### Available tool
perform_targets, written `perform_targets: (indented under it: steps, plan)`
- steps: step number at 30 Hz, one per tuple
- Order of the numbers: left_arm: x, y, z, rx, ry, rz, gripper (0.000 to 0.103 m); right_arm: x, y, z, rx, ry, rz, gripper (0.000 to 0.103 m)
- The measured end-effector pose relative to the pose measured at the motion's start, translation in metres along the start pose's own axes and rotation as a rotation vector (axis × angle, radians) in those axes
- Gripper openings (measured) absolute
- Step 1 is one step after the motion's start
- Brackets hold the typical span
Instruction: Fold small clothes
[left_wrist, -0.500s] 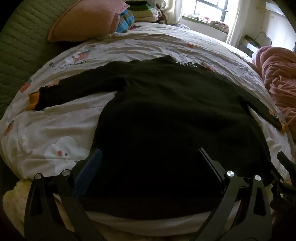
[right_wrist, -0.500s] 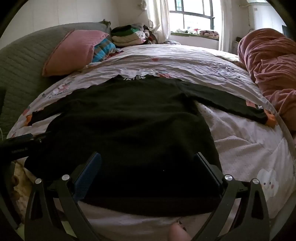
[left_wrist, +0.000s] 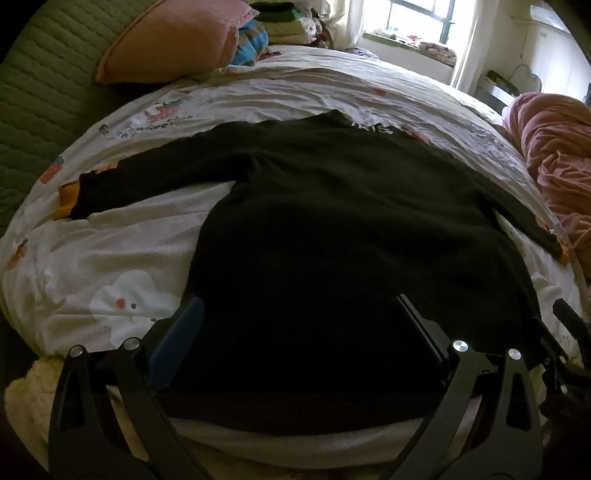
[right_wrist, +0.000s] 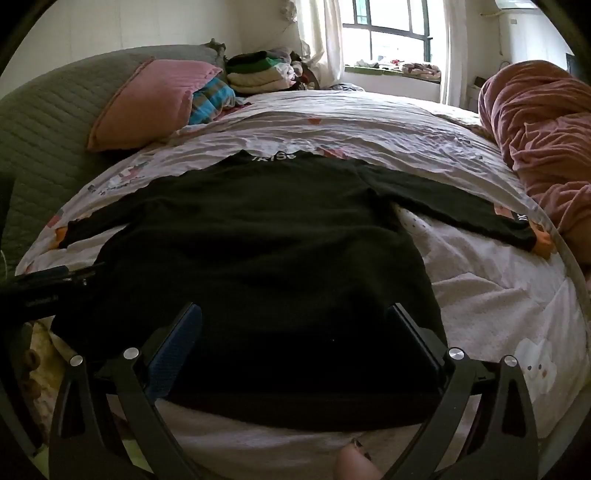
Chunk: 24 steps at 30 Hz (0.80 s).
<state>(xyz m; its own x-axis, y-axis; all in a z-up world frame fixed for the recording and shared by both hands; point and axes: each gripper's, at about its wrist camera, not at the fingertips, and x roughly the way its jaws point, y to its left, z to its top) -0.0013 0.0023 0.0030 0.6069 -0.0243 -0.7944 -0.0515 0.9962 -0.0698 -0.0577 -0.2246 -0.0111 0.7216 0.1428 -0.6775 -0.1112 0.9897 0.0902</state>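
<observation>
Nearest, the left gripper hangs above the hem of the black top, its jaws spread wide with nothing pinched between them. The right gripper sits likewise over the hem, jaws wide and empty. The black top lies flat on the printed bedspread, hem at the near edge, collar far, both sleeves stretched out to left and right. Beyond it, at far left, a pink pillow leans on the quilted headboard, beside a stack of folded clothes. A pink blanket is bunched at far right.
</observation>
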Motion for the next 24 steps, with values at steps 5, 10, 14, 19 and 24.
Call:
perform_targets:
  steps: [5, 10, 14, 19, 24]
  plan:
    - [-0.0009, 0.0035, -0.001, -0.001, -0.001, 0.0, 0.094, 0.0007, 0.0022, -0.001, -0.002, -0.001, 0.0, 0.099]
    - [-0.0001, 0.002, -0.0011, 0.002, -0.003, 0.002, 0.094, 0.001, 0.0031, -0.0011, -0.005, -0.001, -0.001, 0.099]
    - [-0.0012, 0.0064, 0.0002, 0.001, -0.006, 0.001, 0.094, 0.0, 0.0048, -0.0011, -0.012, -0.002, -0.001, 0.099]
    - [-0.0018, 0.0069, 0.0003, 0.002, -0.007, 0.003, 0.094, 0.0002, 0.0055, -0.0007, -0.014, -0.001, -0.002, 0.099]
    - [-0.0012, 0.006, -0.0003, 0.002, -0.007, 0.001, 0.094, -0.0013, 0.0072, -0.0017, -0.016, -0.003, -0.006, 0.099]
